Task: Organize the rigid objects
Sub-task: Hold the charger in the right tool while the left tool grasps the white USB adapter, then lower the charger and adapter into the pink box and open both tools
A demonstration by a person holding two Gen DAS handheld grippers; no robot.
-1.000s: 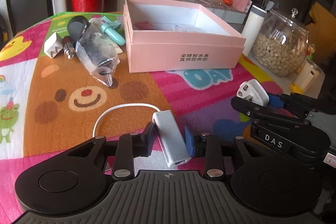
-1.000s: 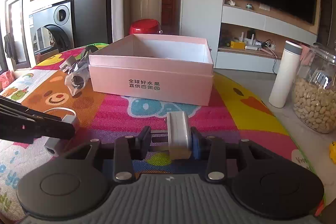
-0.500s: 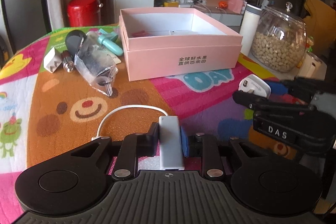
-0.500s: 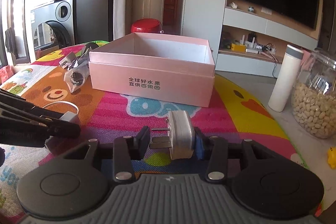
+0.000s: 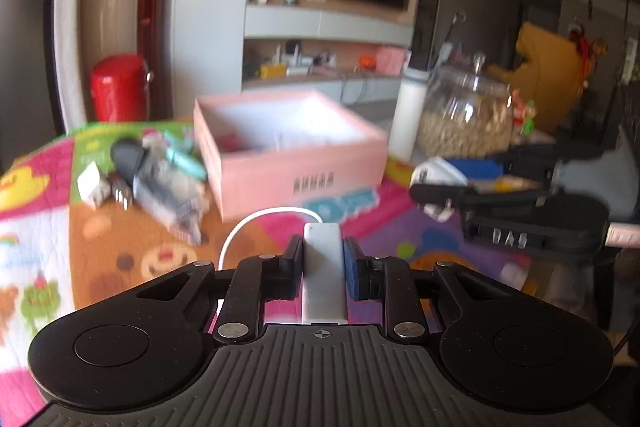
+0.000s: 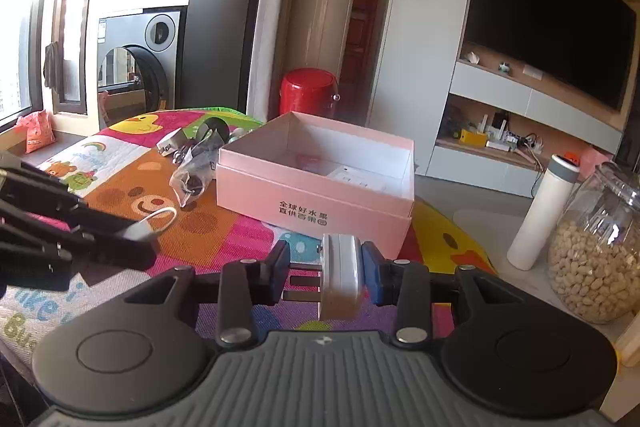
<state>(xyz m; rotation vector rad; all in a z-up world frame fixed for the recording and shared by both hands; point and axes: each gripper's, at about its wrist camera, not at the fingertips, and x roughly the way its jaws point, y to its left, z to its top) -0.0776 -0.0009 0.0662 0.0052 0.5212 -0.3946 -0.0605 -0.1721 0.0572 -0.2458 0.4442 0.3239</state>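
Note:
My left gripper point(image 5: 322, 269) is shut on a white adapter block point(image 5: 323, 267) with a looped white cable point(image 5: 256, 223), held above the mat. My right gripper point(image 6: 325, 273) is shut on a white wall charger plug point(image 6: 340, 275), prongs pointing left, lifted off the mat. The open pink box point(image 6: 320, 179) stands ahead of both, with a few items inside; it also shows in the left wrist view point(image 5: 288, 151). The right gripper appears in the left wrist view point(image 5: 440, 183), and the left gripper in the right wrist view point(image 6: 136, 239).
A pile of small objects point(image 5: 152, 171), with a white plug, a black item and a clear bag, lies left of the box on the colourful mat point(image 6: 132, 183). A glass jar of nuts point(image 6: 596, 247) and a white bottle point(image 6: 544, 211) stand at the right. A red container point(image 6: 308, 91) is behind.
Both grippers have risen from the mat with their loads. The left gripper tilted up, its view now blurred. The charger has turned upright between the right fingers.

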